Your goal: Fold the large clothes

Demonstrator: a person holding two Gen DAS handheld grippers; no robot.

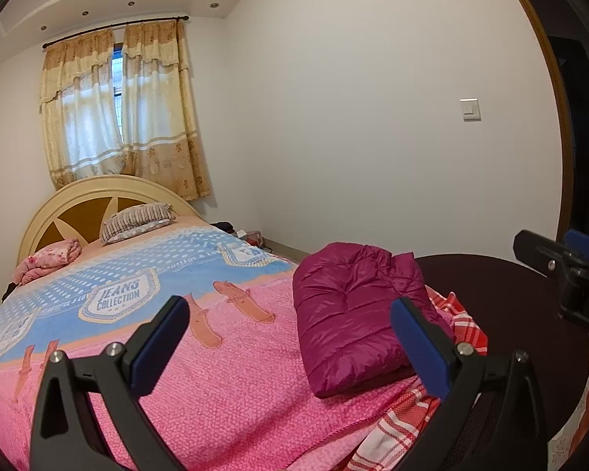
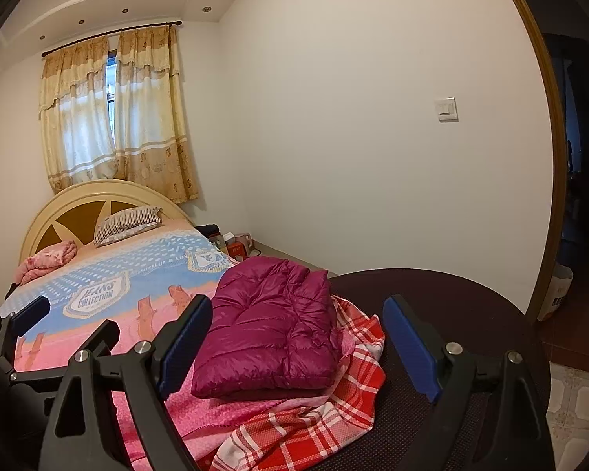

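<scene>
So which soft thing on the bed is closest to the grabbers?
The folded magenta puffer jacket, lying right ahead of both open grippers at the bed's near corner. The striped pillow and crumpled pink floral blanket sit far back by the headboard.

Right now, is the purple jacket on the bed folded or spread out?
Folded. The purple jacket lies as a compact, thick bundle with layers stacked at its near edge, on the pink blanket.

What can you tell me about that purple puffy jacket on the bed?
The puffy jacket is shiny magenta with stitched quilting, like a padded down coat. It is folded into a thick bundle and lies flat at the foot of the bed, on the pink blanket and partly on a red checked cloth. Neither gripper touches it.
</scene>
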